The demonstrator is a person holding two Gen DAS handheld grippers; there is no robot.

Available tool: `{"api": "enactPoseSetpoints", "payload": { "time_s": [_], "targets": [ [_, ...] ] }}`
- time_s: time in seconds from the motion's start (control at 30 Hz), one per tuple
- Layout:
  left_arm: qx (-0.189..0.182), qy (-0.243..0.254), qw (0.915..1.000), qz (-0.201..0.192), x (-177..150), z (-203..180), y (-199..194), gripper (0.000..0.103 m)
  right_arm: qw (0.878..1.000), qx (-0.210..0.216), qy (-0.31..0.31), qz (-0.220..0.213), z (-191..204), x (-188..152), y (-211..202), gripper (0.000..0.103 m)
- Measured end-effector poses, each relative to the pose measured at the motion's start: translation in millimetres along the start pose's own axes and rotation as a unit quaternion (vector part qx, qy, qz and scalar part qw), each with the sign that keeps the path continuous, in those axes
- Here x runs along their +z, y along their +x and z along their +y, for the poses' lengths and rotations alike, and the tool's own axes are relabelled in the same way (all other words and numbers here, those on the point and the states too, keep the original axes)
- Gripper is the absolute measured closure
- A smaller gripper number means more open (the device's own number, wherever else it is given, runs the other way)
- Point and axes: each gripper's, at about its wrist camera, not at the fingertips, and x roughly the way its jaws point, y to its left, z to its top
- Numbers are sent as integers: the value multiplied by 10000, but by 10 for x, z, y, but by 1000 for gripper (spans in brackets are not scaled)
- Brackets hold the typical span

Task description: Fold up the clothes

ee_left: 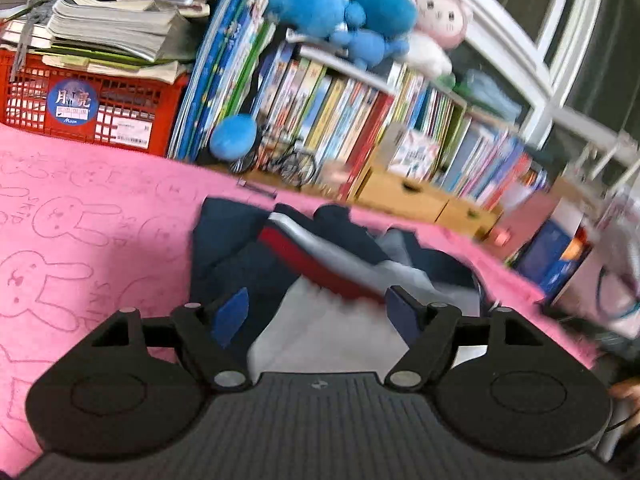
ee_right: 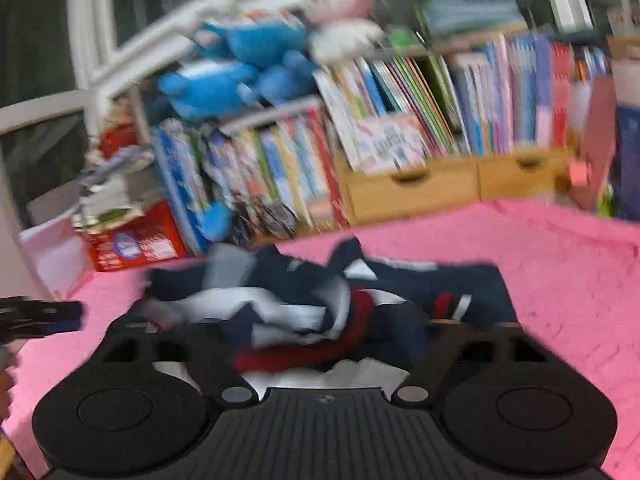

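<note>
**Grippers hang over a rumpled garment on a pink blanket**

The left gripper (ee_left: pixel 318 312) hovers with its 2 blue-padded fingers (ee_left: pixel 230 314) spread wide, nothing pinched between them. The right gripper (ee_right: pixel 324 344) is blurred, its jaws apparently apart too and empty. Just beyond both, a crumpled navy, white and red garment (ee_left: pixel 320 256) lies on the pink rabbit-print blanket (ee_left: pixel 80 220). Behind stand a red crate (ee_left: pixel 92 104), packed bookshelves (ee_left: pixel 360 120) and blue plush toys (ee_left: pixel 320 4).

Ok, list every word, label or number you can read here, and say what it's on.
"月亮" and "Moon": round blue sticker on the red crate.
White label on the same crate: print too small to read.
Pink cloth: scribbled letters beside the rabbit drawings, not legible.
Book spines on the shelf: too blurred to read.
</note>
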Motion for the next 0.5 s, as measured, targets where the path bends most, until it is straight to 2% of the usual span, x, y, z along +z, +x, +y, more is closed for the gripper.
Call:
{"api": "enactPoseSetpoints", "payload": {
  "time_s": [0.03, 0.13, 0.27, 0.37, 0.43, 0.47, 0.5],
  "targets": [
    [135, 145, 9998, 27, -12, -33, 17, 24, 9996, -6, -193, -201, -15, -35, -100, 8],
    [366, 537, 9979, 65, -34, -45, 17, 22, 9940, -488, -875, -430, 13, -85, -225, 7],
    [382, 777, 9962, 134, -5, -27, 169, 18, 9714, -1188, -2042, -220, 117, -258, -213, 8],
    [456, 966, 9941, 179, -14, -77, 314, 15, 9538, -1224, -2744, -69, 315, -304, 34, 11],
    [673, 1106, 9914, 210, -37, -108, 388, 13, 9479, -1189, -2953, -104, 477, -261, 253, 12],
    [804, 1175, 9895, 253, -62, -107, 418, 13, 9464, -1189, -3000, -101, 545, -232, 359, 18],
    [933, 1247, 9874, 295, -87, -105, 448, 13, 9450, -1188, -3046, -96, 613, -203, 465, 32]
  ]
}}
